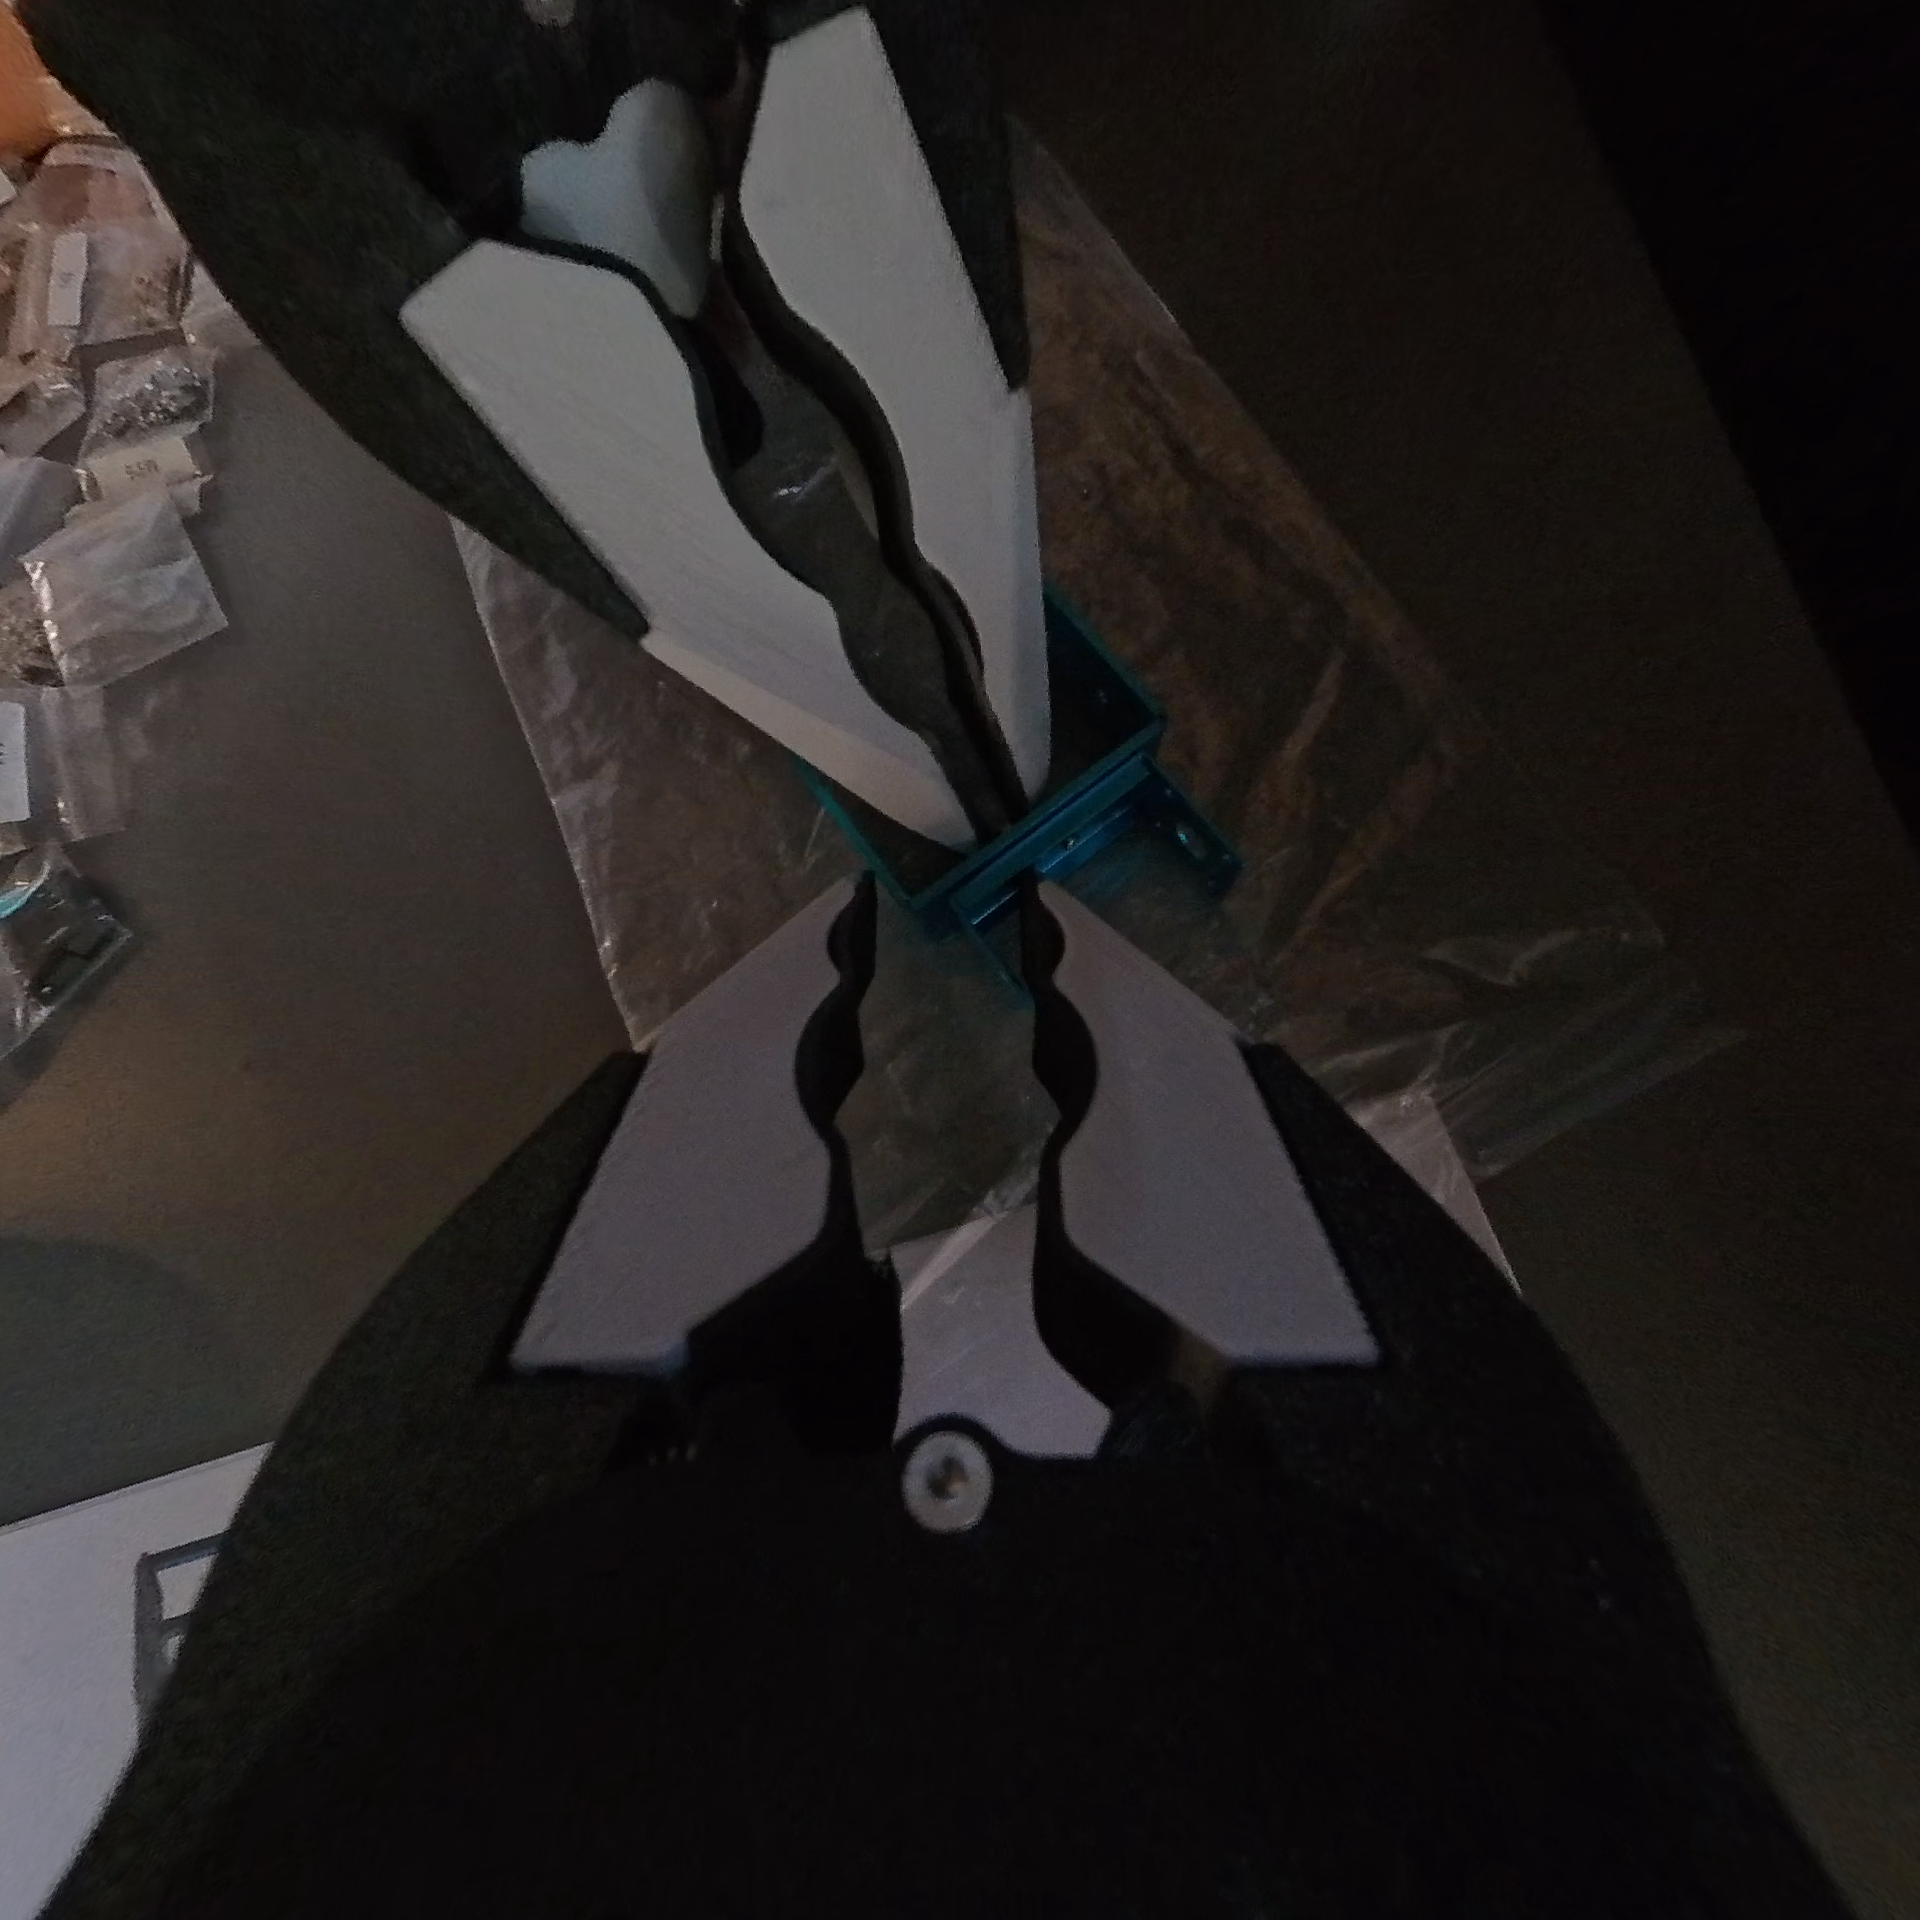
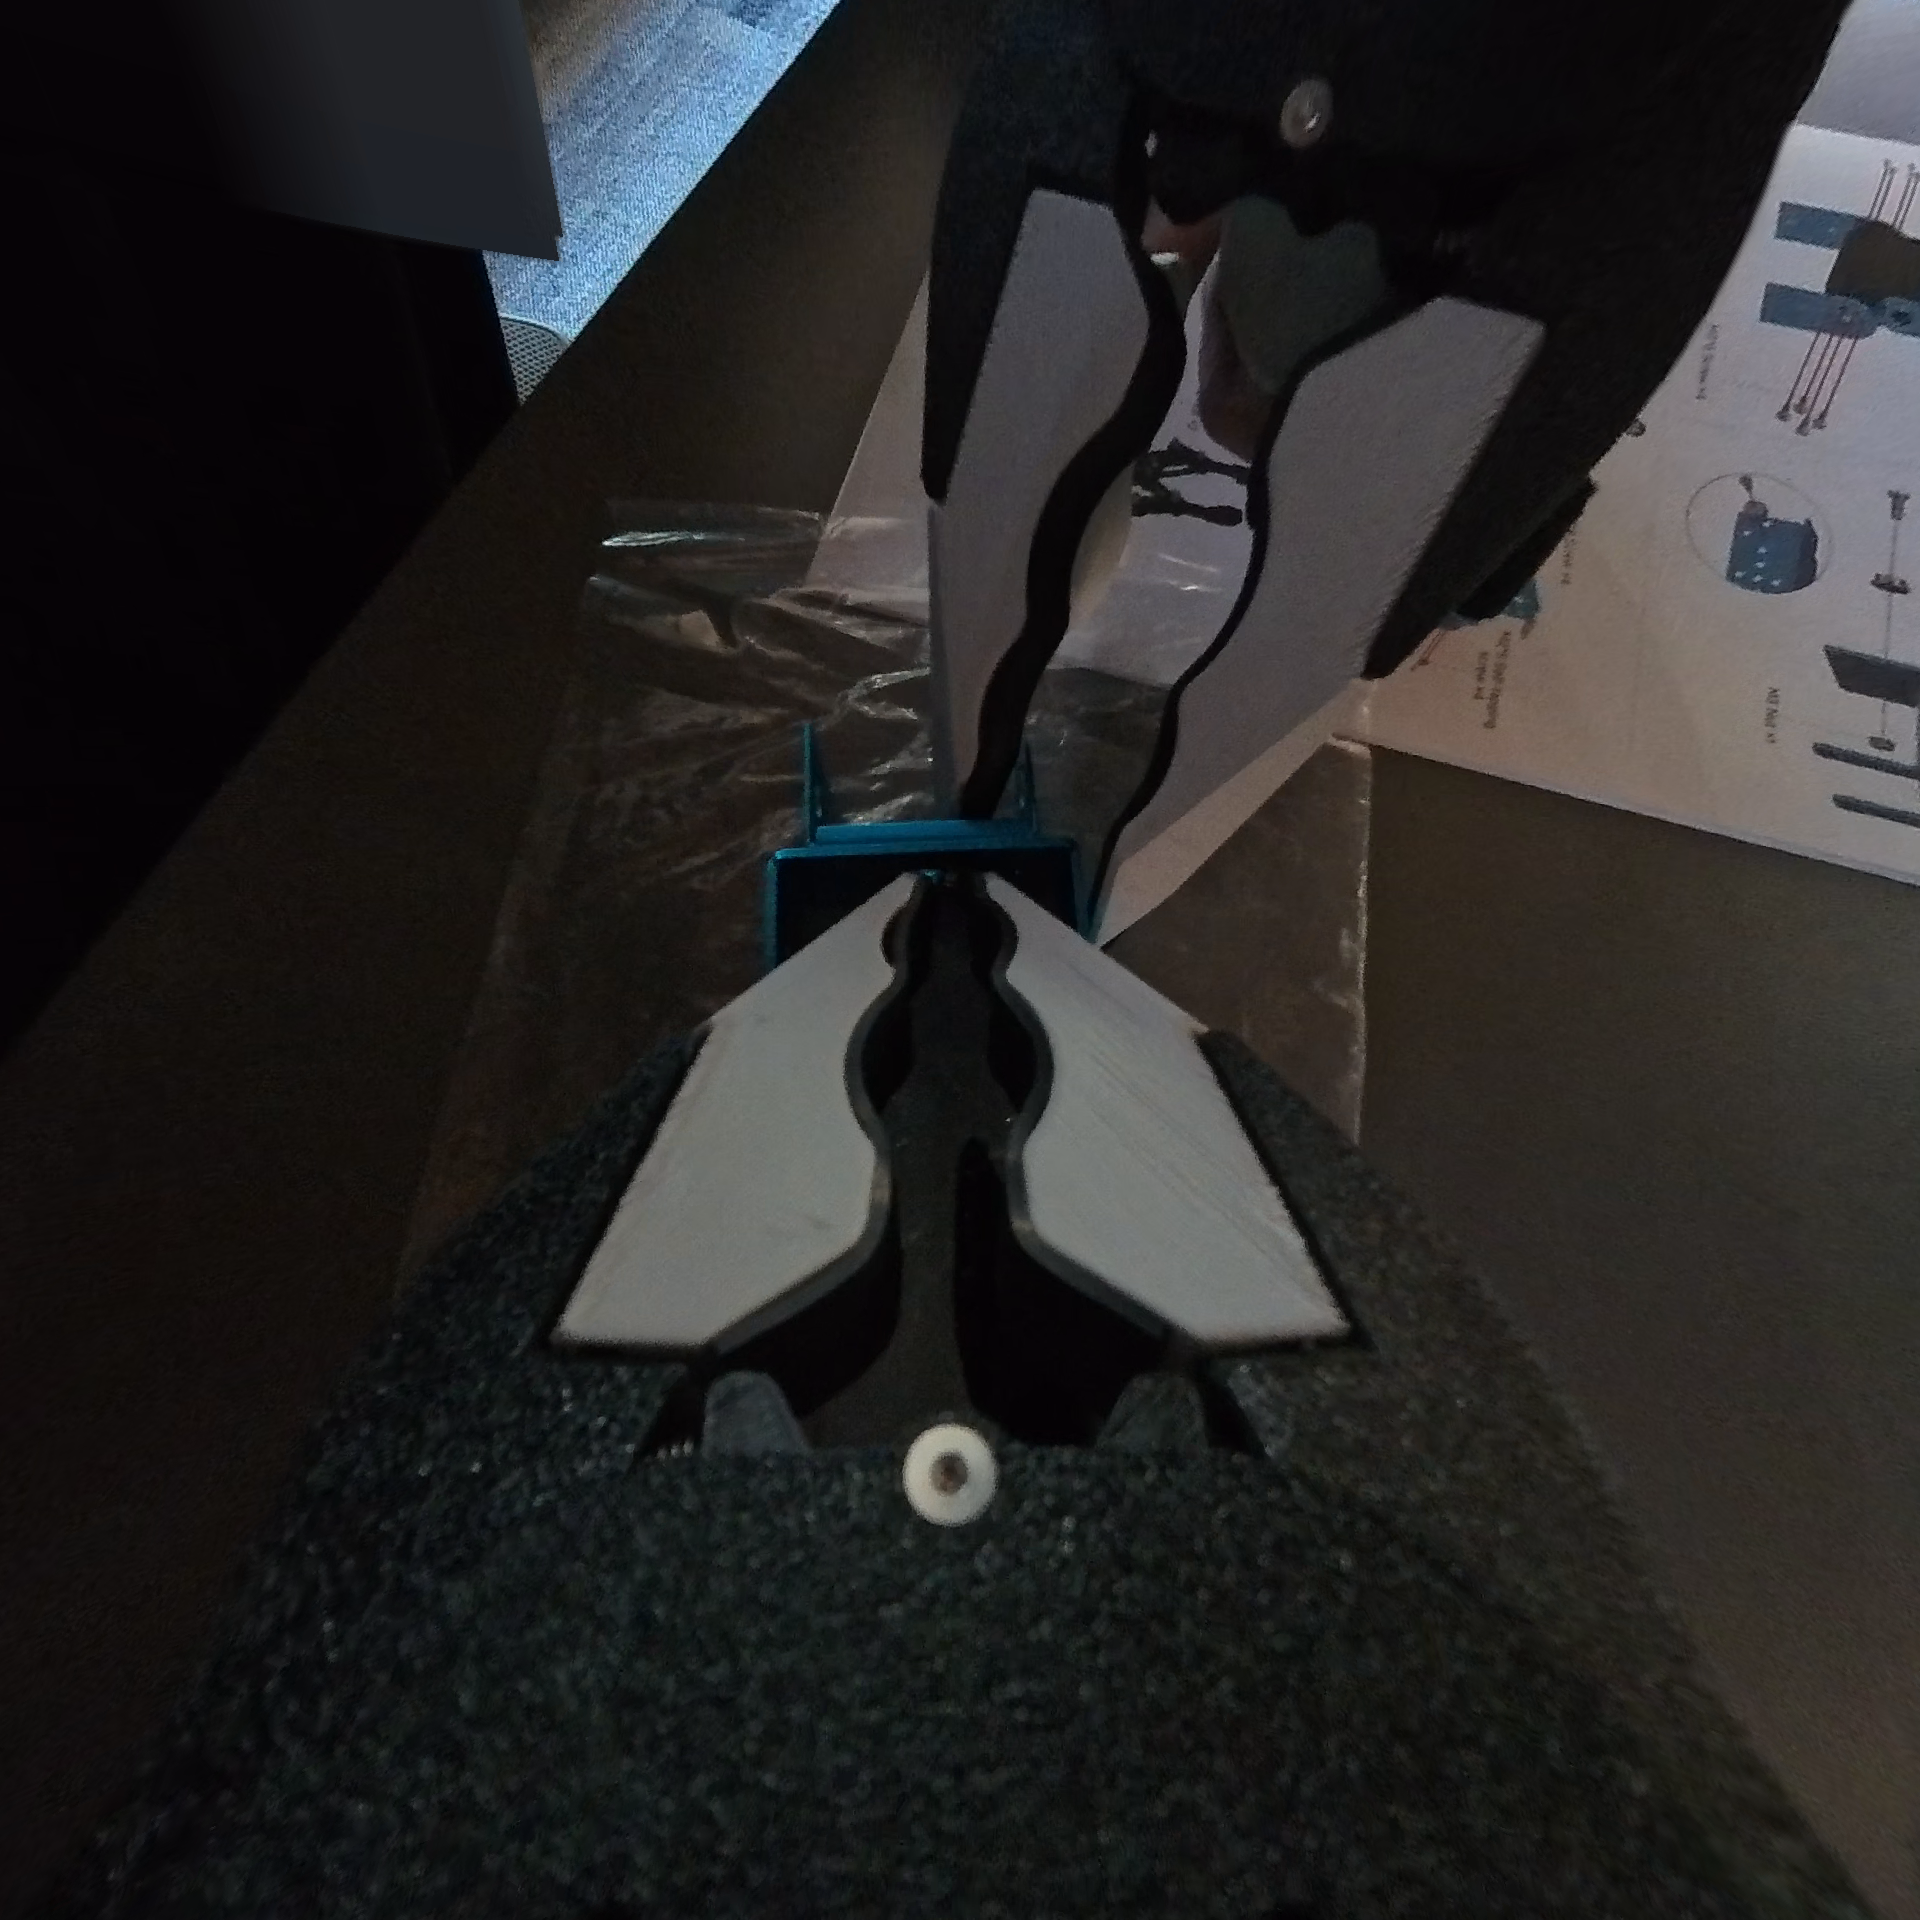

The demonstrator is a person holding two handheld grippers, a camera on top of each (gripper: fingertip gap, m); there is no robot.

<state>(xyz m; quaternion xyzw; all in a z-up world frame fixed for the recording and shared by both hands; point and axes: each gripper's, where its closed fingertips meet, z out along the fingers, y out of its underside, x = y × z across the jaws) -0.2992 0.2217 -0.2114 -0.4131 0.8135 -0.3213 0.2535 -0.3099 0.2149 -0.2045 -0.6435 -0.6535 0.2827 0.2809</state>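
Your left gripper [image 1: 951,894] reaches forward and slightly down, its two pale fingers [image 1: 717,1132] spread with a clear gap between the tips, so the jaws stand parted. Your right gripper [image 2: 948,878] points the opposite way, meeting the left one nearly tip to tip; its fingers [image 2: 748,1153] converge until the tips almost touch, leaving only a thin slit. From the right wrist view, your left gripper [image 2: 1039,842] comes down steeply from above, one finger well ahead of the other, both wrists angled toward the same spot
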